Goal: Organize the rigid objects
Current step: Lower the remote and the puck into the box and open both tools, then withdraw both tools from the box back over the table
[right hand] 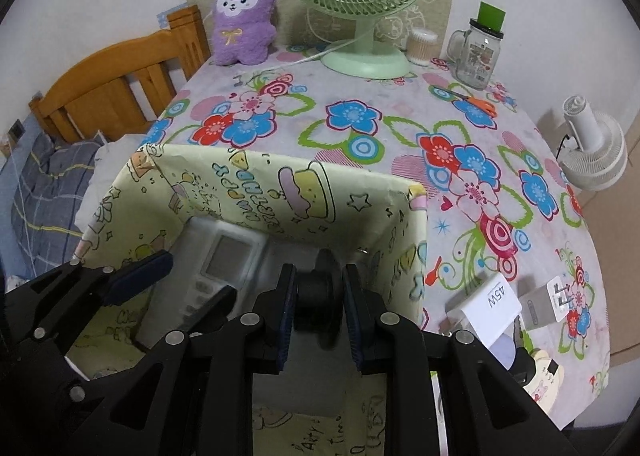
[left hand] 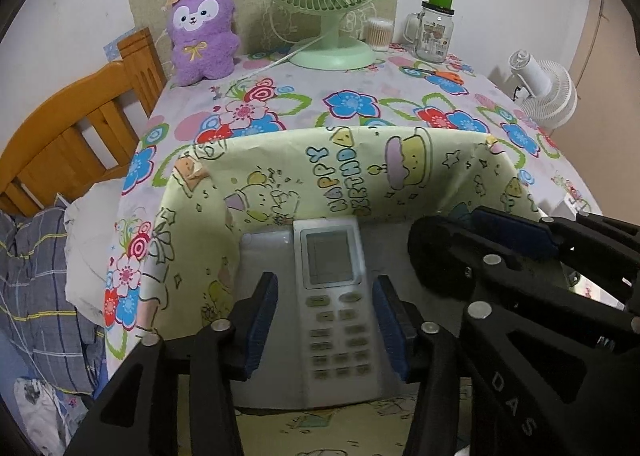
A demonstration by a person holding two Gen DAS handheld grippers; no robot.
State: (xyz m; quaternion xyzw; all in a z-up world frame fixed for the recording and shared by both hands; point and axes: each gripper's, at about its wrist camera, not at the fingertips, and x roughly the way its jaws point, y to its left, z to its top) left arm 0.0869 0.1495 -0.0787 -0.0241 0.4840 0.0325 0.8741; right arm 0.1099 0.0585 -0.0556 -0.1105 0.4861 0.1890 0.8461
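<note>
1. Grey-white plastic fills the middle of the left wrist view: the remote control (left hand: 332,308) lies flat on the floor of the yellow paper-covered box (left hand: 360,171), its screen end toward the far wall of the box and its keypad end toward the camera. Its long axis runs straight along the left tongs (left hand: 326,326), whose blue pads (left hand: 264,320) stand spread on either side of the remote's lower half, near its edges but apart from them. So the left tongs are open, and I judge they straddle the remote squarely. The right tongs (left hand: 520,240) reach into the box from the right side.

2. From the right wrist view, the right tongs (right hand: 318,310) are clamped on a black spool-like thing (right hand: 322,296), held over the right part of the box (right hand: 304,191). The remote (right hand: 228,260) lies to the left of them and slanted, with the left tongs (right hand: 160,276) over it. The left hand is plainly nearer the remote. On the flowered bench (right hand: 360,135), a white charger (right hand: 496,308) lies outside the box to the right.
</note>
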